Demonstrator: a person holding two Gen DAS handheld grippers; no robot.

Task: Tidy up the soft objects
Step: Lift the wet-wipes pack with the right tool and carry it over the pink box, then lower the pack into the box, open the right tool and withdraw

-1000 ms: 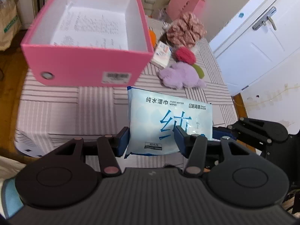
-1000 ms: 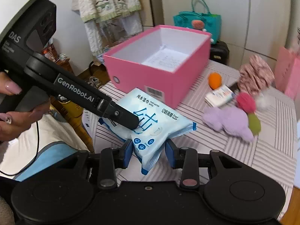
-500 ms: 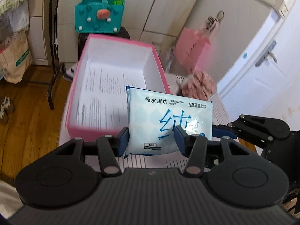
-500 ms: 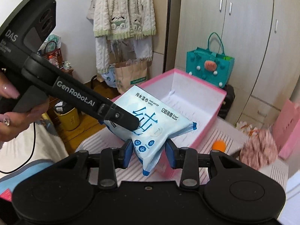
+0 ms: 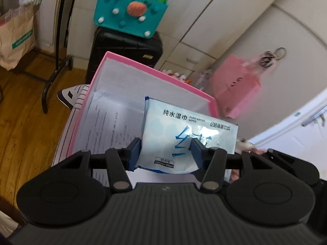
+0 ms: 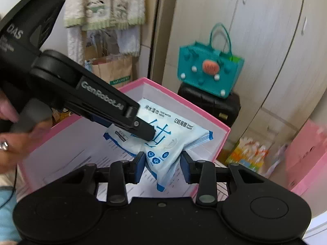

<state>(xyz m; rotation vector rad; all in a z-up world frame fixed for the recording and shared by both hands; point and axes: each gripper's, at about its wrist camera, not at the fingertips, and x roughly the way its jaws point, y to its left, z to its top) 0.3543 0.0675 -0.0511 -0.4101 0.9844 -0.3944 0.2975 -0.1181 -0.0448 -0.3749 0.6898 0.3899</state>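
Observation:
A pale blue pack of wet wipes (image 5: 184, 134) is held by both grippers at once, above the open pink box (image 5: 143, 75). My left gripper (image 5: 166, 153) is shut on the pack's near short end. My right gripper (image 6: 162, 164) is shut on a corner of the same pack (image 6: 167, 140). In the right wrist view the left gripper's black fingers (image 6: 141, 129) press on the pack from the left. The pink box (image 6: 220, 140) has white inner walls and a printed sheet on its floor.
A teal handbag (image 5: 130, 10) sits on a black suitcase (image 5: 124, 51) behind the box. A pink gift bag (image 5: 237, 87) stands to the right. A black rack leg (image 5: 55, 61) stands on the wooden floor (image 5: 24, 126) at left. Striped tablecloth (image 5: 69, 94) shows beside the box.
Both grippers have carried the wipes pack up from the table and forward over the pink box. The plush toys on the table have dropped out of view.

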